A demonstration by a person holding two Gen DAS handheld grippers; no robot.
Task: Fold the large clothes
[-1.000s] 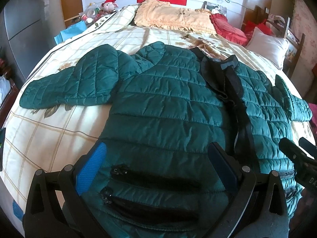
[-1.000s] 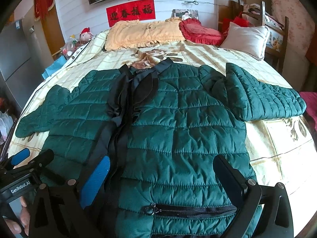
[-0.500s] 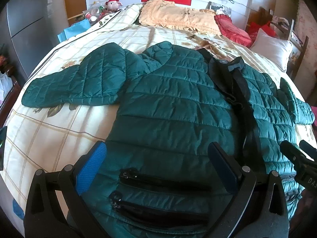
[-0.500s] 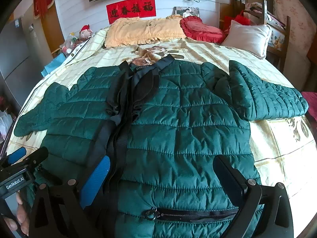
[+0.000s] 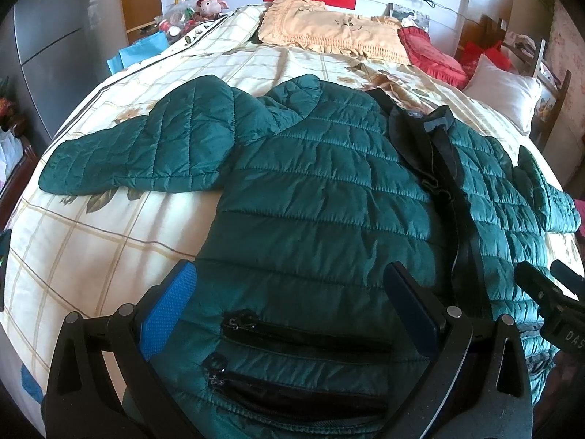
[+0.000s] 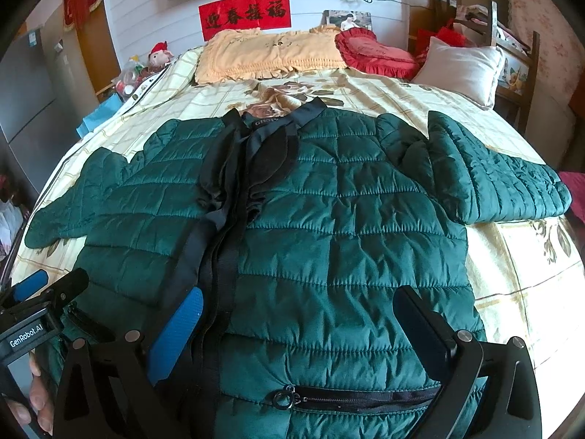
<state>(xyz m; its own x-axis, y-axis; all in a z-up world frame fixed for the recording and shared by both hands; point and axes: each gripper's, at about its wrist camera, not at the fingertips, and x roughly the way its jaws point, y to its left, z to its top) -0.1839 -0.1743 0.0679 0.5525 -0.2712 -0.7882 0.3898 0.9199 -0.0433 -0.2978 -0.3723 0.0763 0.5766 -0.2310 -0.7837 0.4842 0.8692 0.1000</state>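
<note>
Green puffer jacket (image 5: 329, 197) lies face-up, spread flat on the bed (image 5: 91, 248). Left tool (image 5: 289, 303) and right tool (image 6: 299, 329) both gape empty above the hem. Likely light, soft, slippery; pinch a sleeve cuff.

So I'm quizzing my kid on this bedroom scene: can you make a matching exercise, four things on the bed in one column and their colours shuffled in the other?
Things:
1. jacket
2. long frilled pillow
3. heart-shaped cushion
4. plain pillow by the chair

Colours:
A. red
B. white
C. dark green
D. pale orange

Pairs: 1-C, 2-D, 3-A, 4-B
</note>
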